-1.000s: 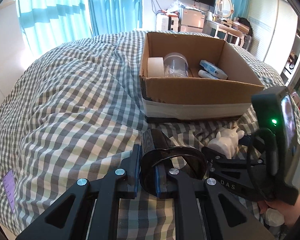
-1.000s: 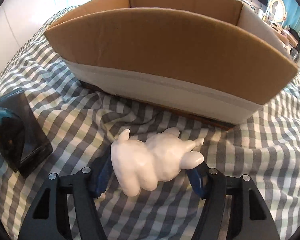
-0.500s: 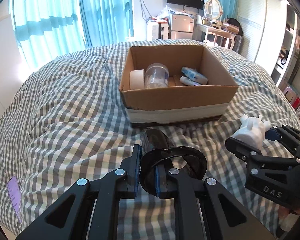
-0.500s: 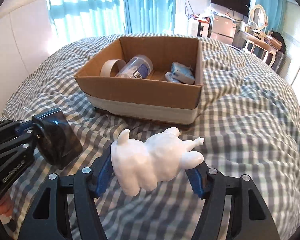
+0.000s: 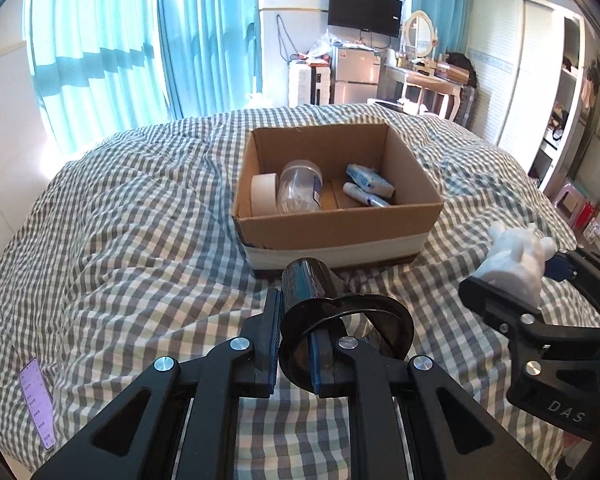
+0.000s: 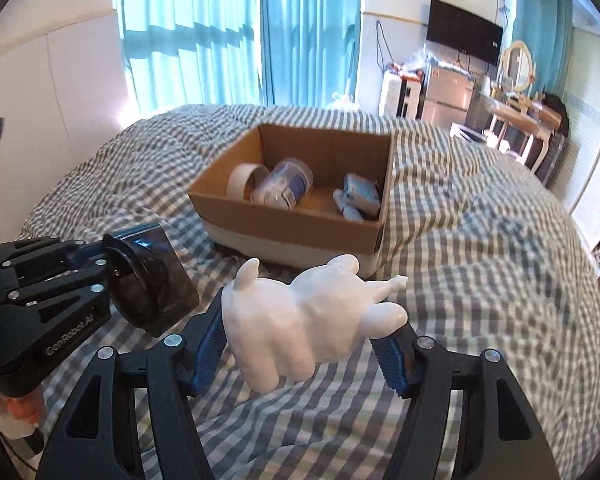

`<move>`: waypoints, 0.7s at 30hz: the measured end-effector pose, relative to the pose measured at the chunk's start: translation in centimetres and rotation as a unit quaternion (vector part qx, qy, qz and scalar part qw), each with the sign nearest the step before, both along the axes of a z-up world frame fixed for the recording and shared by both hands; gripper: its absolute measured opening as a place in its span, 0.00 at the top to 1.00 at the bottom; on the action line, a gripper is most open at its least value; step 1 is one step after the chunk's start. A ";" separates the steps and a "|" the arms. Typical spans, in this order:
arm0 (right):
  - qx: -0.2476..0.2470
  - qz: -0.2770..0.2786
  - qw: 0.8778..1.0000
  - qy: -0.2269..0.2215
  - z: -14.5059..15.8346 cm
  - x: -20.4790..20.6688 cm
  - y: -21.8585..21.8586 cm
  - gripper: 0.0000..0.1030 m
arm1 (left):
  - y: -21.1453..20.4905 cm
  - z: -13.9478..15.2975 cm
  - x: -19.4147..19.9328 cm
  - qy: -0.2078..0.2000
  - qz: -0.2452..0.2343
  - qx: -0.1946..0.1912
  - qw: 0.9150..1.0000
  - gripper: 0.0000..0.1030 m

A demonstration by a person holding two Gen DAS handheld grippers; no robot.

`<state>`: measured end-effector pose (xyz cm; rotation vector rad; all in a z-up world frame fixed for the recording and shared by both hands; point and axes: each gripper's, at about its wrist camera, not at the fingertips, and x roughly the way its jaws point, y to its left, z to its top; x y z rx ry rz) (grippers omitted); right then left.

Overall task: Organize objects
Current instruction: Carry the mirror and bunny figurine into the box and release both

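My left gripper (image 5: 295, 344) is shut on the rim of a dark glossy cup (image 5: 332, 320), held above the checked bedcover; the cup also shows in the right wrist view (image 6: 152, 276). My right gripper (image 6: 300, 340) is shut on a white animal figurine (image 6: 312, 316), held in the air; the figurine shows at the right of the left wrist view (image 5: 516, 256). An open cardboard box (image 5: 336, 224) stands on the bed ahead of both grippers, and is also in the right wrist view (image 6: 284, 216). It holds a tape roll (image 5: 264, 194), a clear jar (image 5: 300, 188) and blue-white packets (image 5: 368, 180).
The bed is covered by a grey-white checked duvet (image 5: 120, 240). A phone (image 5: 38, 404) lies near its left front edge. Blue curtains (image 5: 140, 48), a TV, a fridge and a dressing table stand beyond the bed.
Both grippers have risen and drawn back from the box with their objects, so the box looks smaller and farther away. Both grips are unchanged.
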<state>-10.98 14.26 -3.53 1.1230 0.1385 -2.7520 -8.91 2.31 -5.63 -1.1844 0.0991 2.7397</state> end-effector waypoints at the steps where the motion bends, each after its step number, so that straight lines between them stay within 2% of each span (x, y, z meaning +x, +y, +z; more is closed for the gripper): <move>1: 0.006 0.001 1.000 0.005 0.3 0.0 -0.2 0.37 | -0.1 0.3 -0.2 0.001 0.001 0.002 1.000 0.88; 10: 0.019 0.019 0.999 0.026 3.1 -2.2 -1.3 0.37 | 0.2 3.1 -2.7 0.028 -0.006 -0.014 1.000 0.88; 21: 0.031 0.023 0.999 0.029 5.2 -9.4 -0.6 0.37 | -0.1 4.1 -10.5 0.020 0.002 -0.022 1.000 0.88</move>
